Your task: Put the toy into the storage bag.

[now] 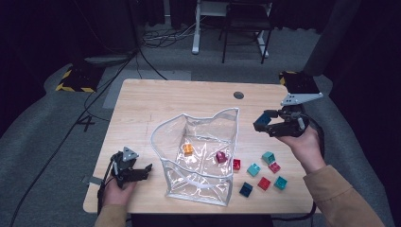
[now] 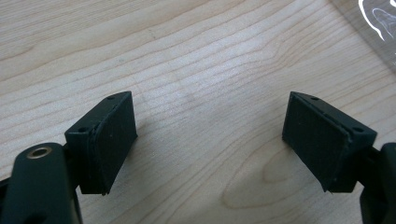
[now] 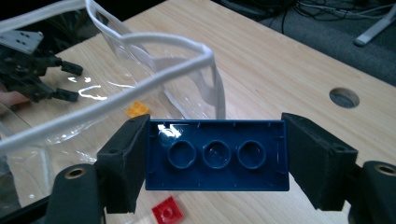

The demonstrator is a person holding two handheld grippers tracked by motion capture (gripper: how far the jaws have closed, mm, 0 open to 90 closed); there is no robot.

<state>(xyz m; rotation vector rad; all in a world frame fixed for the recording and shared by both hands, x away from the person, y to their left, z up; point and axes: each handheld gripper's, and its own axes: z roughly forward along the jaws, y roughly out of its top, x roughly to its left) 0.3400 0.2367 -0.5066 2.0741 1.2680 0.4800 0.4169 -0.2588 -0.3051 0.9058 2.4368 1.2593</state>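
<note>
Left hand-held gripper [image 1: 142, 171]: rests low on the bench [image 1: 142, 109] near its front left corner, jaws wide apart with nothing between them; in the left gripper view [image 2: 210, 140] there is bare wood between the pads.
Clear bag [image 1: 201, 156]: a see-through pouch with a white rim, standing open in the middle of the bench, just to the right of the left hand-held gripper.
Inside the bag: an orange brick [image 1: 188, 149] and a magenta brick [image 1: 221, 156] lie on its bottom.
Loose bricks: red, teal and dark blue pieces, among them a teal brick [image 1: 268, 157], lie on the bench just right of the bag.
Right hand-held gripper [image 1: 265, 122]: held up above the bench, to the right of the bag's mouth, clamped on the dark blue brick [image 3: 216, 155].
Dark blue brick, place: pinched end to end between the pads, hollow underside toward the camera, off the bench.
Step in hand: judged as carrying a picked brick toward the bag.
Next move: likely swing left over the open rim, lower past it, then part the jaws so the brick drops clear of the wall.
Left hand's part: it may need to steady the bag's rim if the rim sags.
High view adds: the whole layout and the count of bricks.
Right gripper view adds: the grip itself, the rim [image 3: 140, 42] close ahead and a red brick [image 3: 168, 211] below.
</note>
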